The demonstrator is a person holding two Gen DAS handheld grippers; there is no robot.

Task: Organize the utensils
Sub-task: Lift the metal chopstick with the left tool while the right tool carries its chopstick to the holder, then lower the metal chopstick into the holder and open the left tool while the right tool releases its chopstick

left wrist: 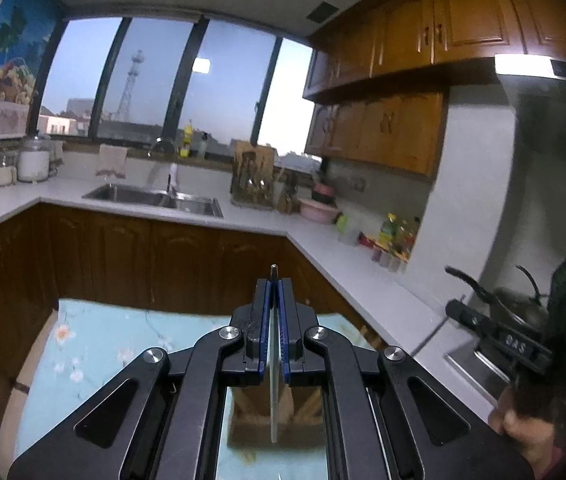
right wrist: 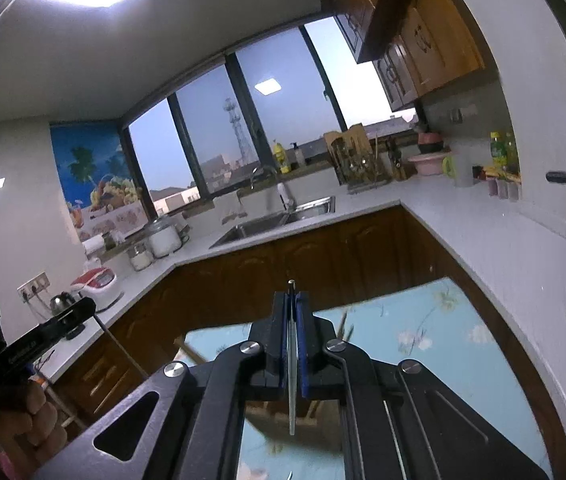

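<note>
My left gripper [left wrist: 274, 282] is shut on a thin metal utensil [left wrist: 273, 380] held edge-on; its tip sticks out past the blue pads [left wrist: 266, 320]. It hangs above a wooden utensil holder [left wrist: 259, 416] on a table with a light blue floral cloth [left wrist: 99, 344]. My right gripper [right wrist: 292, 296] is shut on another thin metal utensil [right wrist: 291, 384], raised above the same cloth [right wrist: 423, 344], with the wooden holder [right wrist: 323, 412] partly hidden beneath it. Each gripper shows at the edge of the other's view, the right one [left wrist: 523, 344] and the left one [right wrist: 35, 340].
A white L-shaped counter [left wrist: 323, 248] runs behind, with a steel sink [left wrist: 155, 198], a wooden rack [left wrist: 253, 176], a pink bowl [left wrist: 319, 210], bottles [left wrist: 395, 236] and jars [left wrist: 33, 162]. A pan [left wrist: 515, 304] sits at the right. A rice cooker [right wrist: 95, 282] stands at the left.
</note>
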